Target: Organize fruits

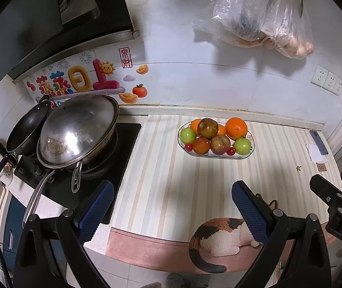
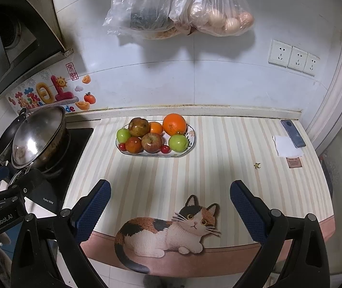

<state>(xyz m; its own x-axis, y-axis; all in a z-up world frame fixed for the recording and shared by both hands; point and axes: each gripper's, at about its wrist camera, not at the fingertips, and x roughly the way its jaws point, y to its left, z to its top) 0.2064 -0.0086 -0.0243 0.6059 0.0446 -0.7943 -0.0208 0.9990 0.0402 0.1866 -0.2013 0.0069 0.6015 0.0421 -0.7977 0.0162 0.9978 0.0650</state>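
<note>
Fruit plate (image 2: 190, 141) lies well ahead of both empty, wide-apart grippers (image 1: 172, 206) (image 2: 171, 206)

A white tiled wall (image 2: 219, 76) carries 3 white sockets (image 2: 293, 57) and hanging clear plastic bags (image 2: 180, 7); a black range hood (image 1: 51, 19) overhangs the striped-mat bench (image 2: 219, 168).
</note>
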